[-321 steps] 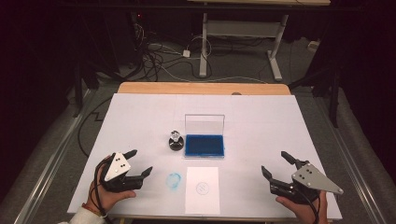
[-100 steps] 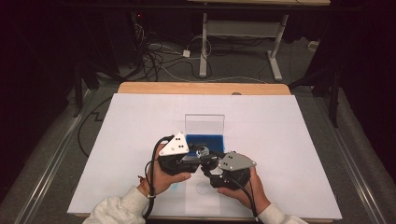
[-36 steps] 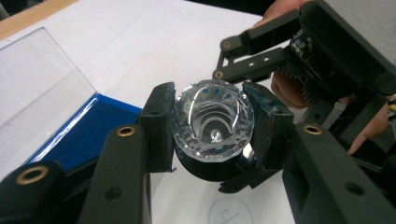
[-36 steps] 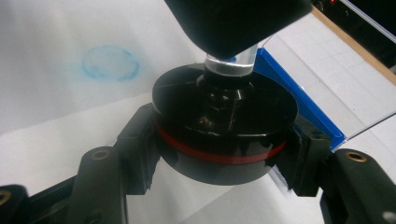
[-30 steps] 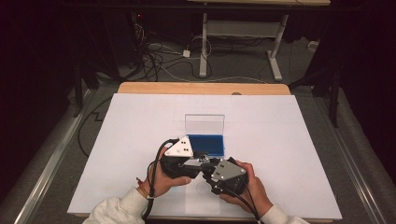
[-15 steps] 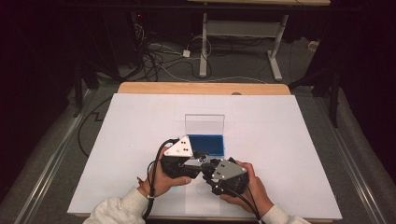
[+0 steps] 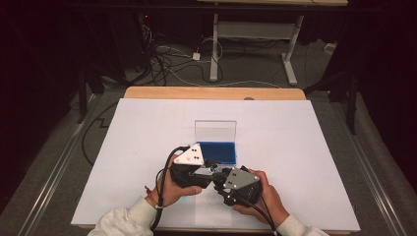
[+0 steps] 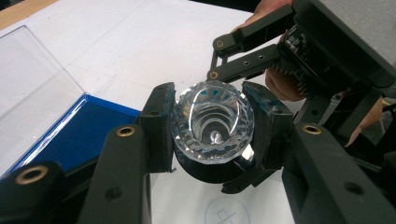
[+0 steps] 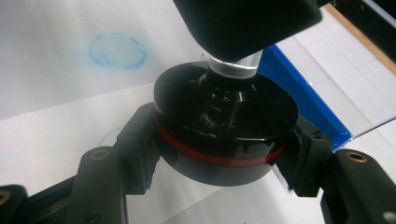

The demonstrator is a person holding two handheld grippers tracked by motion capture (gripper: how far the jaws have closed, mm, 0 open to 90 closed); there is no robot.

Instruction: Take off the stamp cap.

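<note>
Since the start, when both tools lay apart at the table's near corners and the stamp stood by the ink pad, the two hands have come together over the middle of the near edge and have lifted the stamp between them.

The left tool (image 8: 212, 123) is clamped on the clear faceted crystal knob (image 8: 212, 121) of the stamp, and the right tool (image 9: 219, 140) is clamped on its round black base with a thin red ring (image 9: 224, 135). One end in each grip looks like a way to twist or pull the two parts against each other, or to steady the piece before inking.

The stamp hangs just above the white paper-covered table (image 7: 305, 132), near the open blue ink pad with its clear upright lid (image 7: 216, 147). A faint blue circular print (image 9: 116, 49) marks the paper beside it.

The knob is cut like a gem, catching light in rings; the base is glossy, squat and drum-shaped, joined to the knob by a short neck.
</note>
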